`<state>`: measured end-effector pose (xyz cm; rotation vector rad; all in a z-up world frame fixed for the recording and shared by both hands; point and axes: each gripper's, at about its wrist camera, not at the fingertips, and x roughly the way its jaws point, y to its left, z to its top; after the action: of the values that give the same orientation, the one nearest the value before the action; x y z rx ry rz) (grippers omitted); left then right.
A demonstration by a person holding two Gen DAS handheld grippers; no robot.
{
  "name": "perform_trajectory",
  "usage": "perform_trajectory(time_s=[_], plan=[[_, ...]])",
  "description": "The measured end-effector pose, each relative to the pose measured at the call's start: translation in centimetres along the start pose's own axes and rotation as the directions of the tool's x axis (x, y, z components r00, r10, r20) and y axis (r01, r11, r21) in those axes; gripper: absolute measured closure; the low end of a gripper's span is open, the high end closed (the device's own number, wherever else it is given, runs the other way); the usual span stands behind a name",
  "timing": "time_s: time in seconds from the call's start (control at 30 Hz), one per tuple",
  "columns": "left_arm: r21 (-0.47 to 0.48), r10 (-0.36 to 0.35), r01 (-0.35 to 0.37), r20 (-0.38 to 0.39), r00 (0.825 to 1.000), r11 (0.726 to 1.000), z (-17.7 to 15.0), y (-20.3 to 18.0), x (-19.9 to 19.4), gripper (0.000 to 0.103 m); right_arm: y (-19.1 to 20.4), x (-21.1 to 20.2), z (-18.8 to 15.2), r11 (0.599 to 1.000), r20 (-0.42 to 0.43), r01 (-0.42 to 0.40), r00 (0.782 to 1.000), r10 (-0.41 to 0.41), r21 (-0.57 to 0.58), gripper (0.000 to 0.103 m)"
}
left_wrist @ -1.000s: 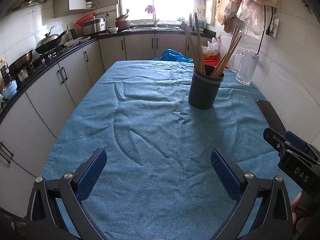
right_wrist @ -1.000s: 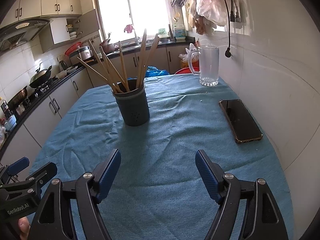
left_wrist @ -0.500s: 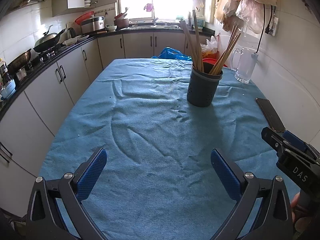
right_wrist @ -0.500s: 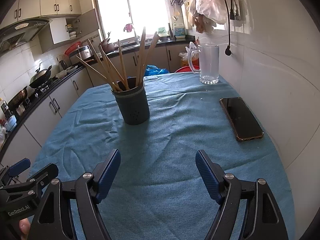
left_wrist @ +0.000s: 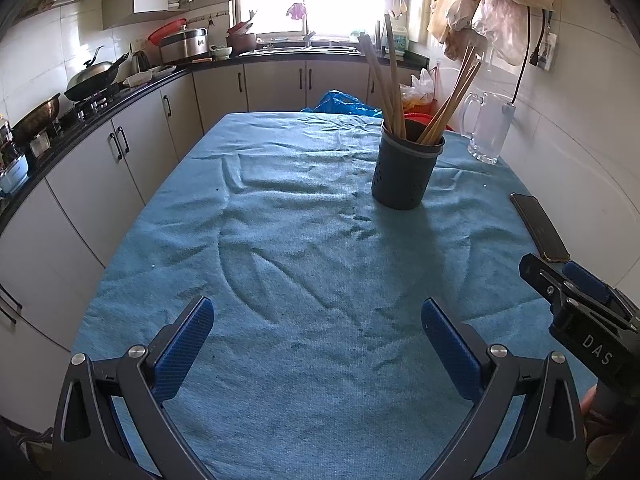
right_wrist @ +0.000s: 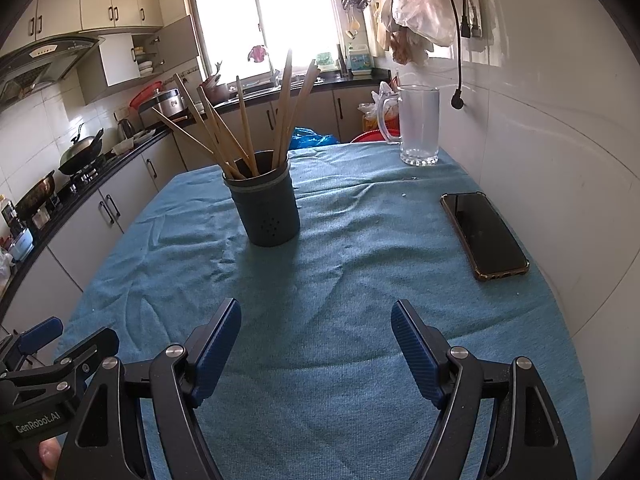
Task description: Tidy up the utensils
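Your left gripper hangs over the near part of the blue cloth, tipped forward and downward, its two blue-padded fingers spread wide with only cloth between them. Your right gripper sits in the same tilted pose beside it, jaws equally wide apart and empty, nothing pressed by either pad. Each tool shows at the edge of the other's view: the right one pokes in at the lower right of the left camera, and the left one at the lower left of the right camera, so the two are side by side and close, but apart. A bit of your finger shows under the left tool's handle. The dark utensil holder stands upright on the cloth well ahead of both grippers, ahead and to the right of the left one, ahead and slightly left of the right one. The wooden chopsticks all stand inside it, fanned out and leaning against the rim. Ahead and to the right of your right gripper a black phone lies flat on the cloth, and farther beyond it a clear glass mug stands near the wall.
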<state>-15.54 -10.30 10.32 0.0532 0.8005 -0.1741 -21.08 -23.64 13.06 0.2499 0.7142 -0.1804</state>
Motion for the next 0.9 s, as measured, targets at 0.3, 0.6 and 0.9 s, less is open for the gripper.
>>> perform_trajectory(time_s=[0.3,0.6,0.9], plan=[[-0.001,-0.002,0.002,0.003,1.0,1.0,0.0,-0.1,0.0,0.0,0.1,-0.1,-0.2,1.0,0.004,0.0,1.0,0.0,-0.001,0.021],[-0.006,-0.018,0.018,0.035,0.999,1.0,0.1,0.0,-0.5,0.0,-0.4,-0.9,0.3,1.0,0.051,-0.014,0.999,0.013,0.015,0.021],[-0.004,-0.03,0.03,0.056,0.998,1.0,0.1,-0.2,-1.0,0.0,-0.7,-1.5,0.5,0.999,0.082,-0.018,0.997,0.015,0.03,0.021]])
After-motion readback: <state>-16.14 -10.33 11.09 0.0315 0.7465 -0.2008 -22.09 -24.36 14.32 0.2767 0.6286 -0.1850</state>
